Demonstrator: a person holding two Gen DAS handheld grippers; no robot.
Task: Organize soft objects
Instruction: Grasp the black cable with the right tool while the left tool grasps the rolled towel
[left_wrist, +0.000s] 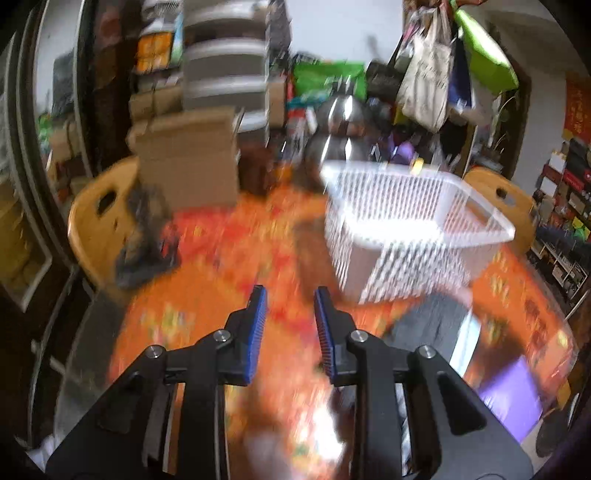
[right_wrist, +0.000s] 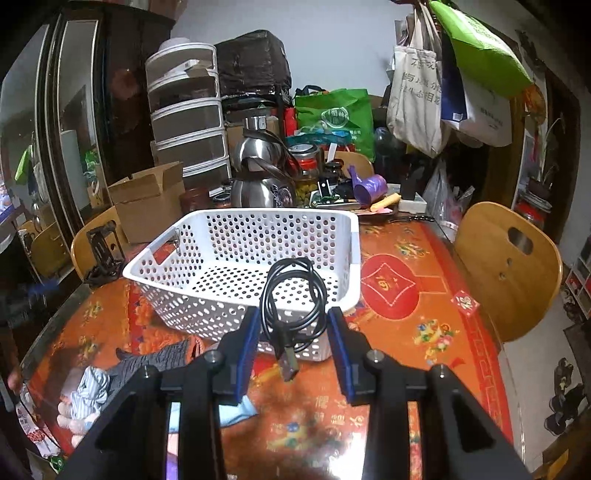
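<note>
Glossy orange table (right_wrist: 424, 295), perforated white basket (right_wrist: 236, 236) — coiled black cable (right_wrist: 295, 295), open right tool (right_wrist: 291, 328).

Both cameras sat low over the bench (right_wrist: 424, 295) and looked forward toward the far wall. The left view was blurry, with the white basket (left_wrist: 417, 199) to its right. The right view was sharp, and the white basket (right_wrist: 236, 251) sat close, right ahead.

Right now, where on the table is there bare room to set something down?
Bare tablecloth lies right of the white basket, toward the wooden chair. The basket floor also looks bare. Crowded: kettles and jars behind the basket, clothes at near left.
</note>
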